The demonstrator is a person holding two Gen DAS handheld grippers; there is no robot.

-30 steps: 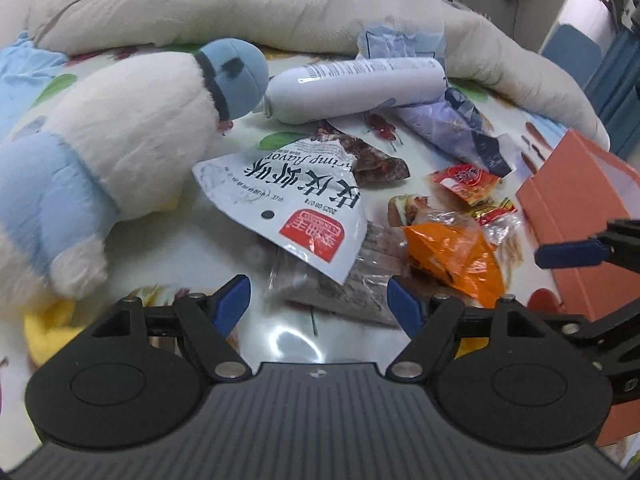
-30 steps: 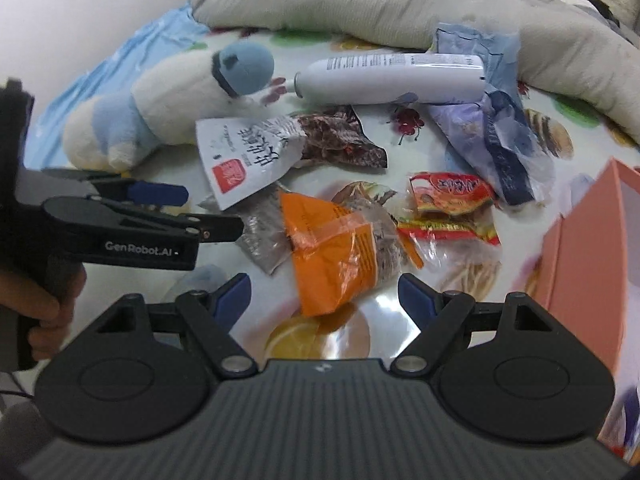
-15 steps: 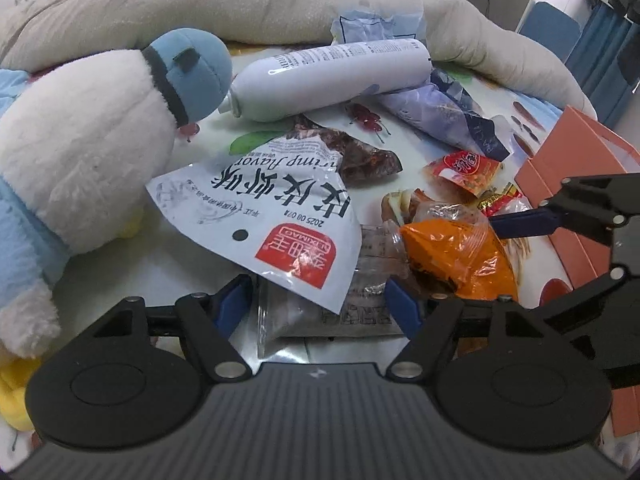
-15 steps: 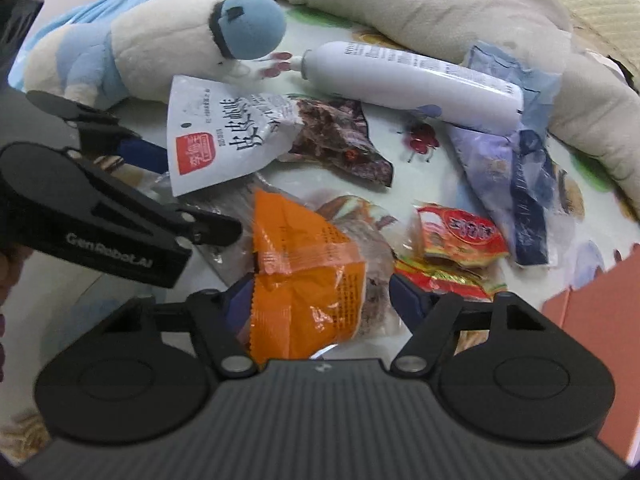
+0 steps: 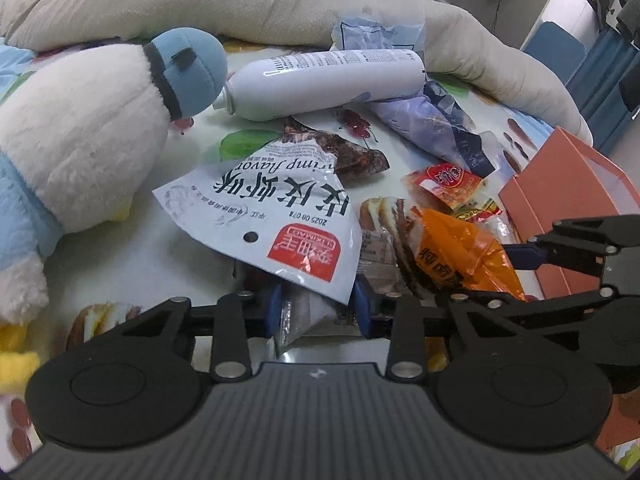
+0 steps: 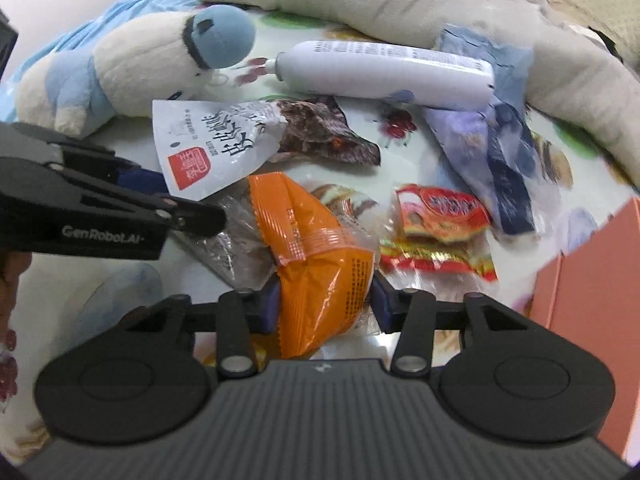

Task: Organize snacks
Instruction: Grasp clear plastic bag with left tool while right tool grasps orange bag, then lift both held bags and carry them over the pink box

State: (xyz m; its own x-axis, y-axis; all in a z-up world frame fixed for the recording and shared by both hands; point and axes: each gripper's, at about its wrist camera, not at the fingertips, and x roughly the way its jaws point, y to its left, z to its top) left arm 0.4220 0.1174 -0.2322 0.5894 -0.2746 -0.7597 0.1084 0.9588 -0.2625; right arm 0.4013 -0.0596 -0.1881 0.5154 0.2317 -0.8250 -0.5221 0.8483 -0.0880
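Note:
A pile of snack packets lies on a patterned tabletop. My left gripper (image 5: 317, 308) has closed its jaws around the corner of a white shrimp-flavour packet (image 5: 276, 216) and a clear grey packet (image 5: 304, 312) under it. My right gripper (image 6: 326, 300) is closed on an orange packet (image 6: 320, 256), also in the left wrist view (image 5: 460, 256). A brown packet (image 6: 320, 132), a red packet (image 6: 440, 212) and a purple-blue packet (image 6: 488, 148) lie further back. The left gripper shows at the left of the right wrist view (image 6: 192, 216).
A white spray bottle (image 5: 324, 80) lies behind the snacks. A blue and white plush toy (image 5: 92, 136) sits at the left. An orange box (image 5: 572, 200) stands open at the right. A beige blanket (image 5: 240, 0) lies along the back.
Both grippers moved forward into the pile and closed: the left on the white and clear packets' corner, the right on the orange packet.

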